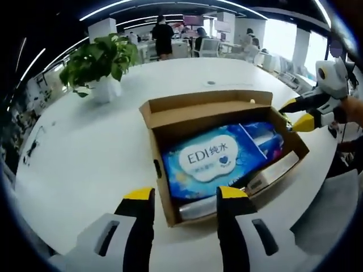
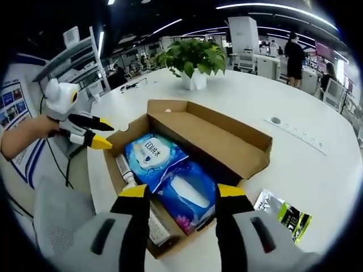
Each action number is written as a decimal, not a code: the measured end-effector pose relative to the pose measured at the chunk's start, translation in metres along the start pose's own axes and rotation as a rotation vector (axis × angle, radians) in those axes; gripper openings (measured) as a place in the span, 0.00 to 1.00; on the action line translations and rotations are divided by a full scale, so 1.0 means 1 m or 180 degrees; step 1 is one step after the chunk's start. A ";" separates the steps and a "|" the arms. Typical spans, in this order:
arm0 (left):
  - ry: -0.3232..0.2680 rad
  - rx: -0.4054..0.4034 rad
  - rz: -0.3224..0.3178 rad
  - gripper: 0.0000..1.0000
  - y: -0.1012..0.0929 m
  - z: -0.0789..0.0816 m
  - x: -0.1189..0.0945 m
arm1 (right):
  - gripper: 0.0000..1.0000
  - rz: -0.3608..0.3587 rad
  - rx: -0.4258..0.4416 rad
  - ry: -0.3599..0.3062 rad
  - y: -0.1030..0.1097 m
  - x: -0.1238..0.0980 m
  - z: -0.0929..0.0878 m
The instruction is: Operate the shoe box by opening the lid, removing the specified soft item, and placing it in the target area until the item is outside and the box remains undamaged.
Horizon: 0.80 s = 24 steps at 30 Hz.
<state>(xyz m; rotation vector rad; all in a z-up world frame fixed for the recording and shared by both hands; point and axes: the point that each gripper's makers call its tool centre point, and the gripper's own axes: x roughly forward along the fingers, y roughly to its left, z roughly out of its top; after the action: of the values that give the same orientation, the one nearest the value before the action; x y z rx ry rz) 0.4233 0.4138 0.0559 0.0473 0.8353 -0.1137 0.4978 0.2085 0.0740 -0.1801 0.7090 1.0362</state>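
Left gripper (image 1: 184, 194): black jaws with yellow tips, spread wide apart, gripping nothing, poised just above the near edge of the shoe box (image 1: 164, 195). Seen in the right gripper view, it sits at the box's far-left side (image 2: 93, 133), held by a person's hand (image 2: 34, 127).

Right gripper (image 2: 182, 191): same build, jaws likewise parted and empty, hovering over the near end of the box. From the left gripper view it appears at the box's right corner (image 1: 299, 113).

Shoe box: brown cardboard, lid (image 2: 212, 136) folded back and open, resting on a white table (image 1: 91, 153).

Contents: blue wet-wipes pack (image 1: 212, 158) with white label, lying flat inside the box; second blue soft pack (image 2: 190, 195) beside it; a pale tube-like item (image 2: 123, 169) along one wall.

Other items: potted plant (image 1: 99, 65) in white pot, well apart from the box; green-and-silver sachet (image 2: 286, 215) on the table just beside the box; people (image 1: 163, 37) in the background.
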 end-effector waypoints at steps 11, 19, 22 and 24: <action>0.0052 -0.0291 0.0087 0.27 0.012 -0.016 0.003 | 0.35 0.0050 0.0012 0.0003 0.008 0.020 0.001; 0.0056 -0.0485 0.0120 0.18 0.016 -0.023 0.004 | 0.31 0.0098 -0.0002 0.0102 0.016 0.038 -0.004; 0.0065 -0.0549 0.0141 0.10 0.018 -0.024 0.006 | 0.27 0.0103 0.0076 0.0138 0.016 0.044 -0.006; 0.0066 -0.0655 0.0149 0.06 0.019 -0.024 0.006 | 0.26 0.0113 0.0173 0.0138 0.016 0.049 -0.005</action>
<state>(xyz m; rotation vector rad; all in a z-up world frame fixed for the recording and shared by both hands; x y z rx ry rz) 0.4114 0.4339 0.0350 -0.1255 0.8622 0.0171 0.4973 0.2497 0.0429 -0.1437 0.7812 1.0483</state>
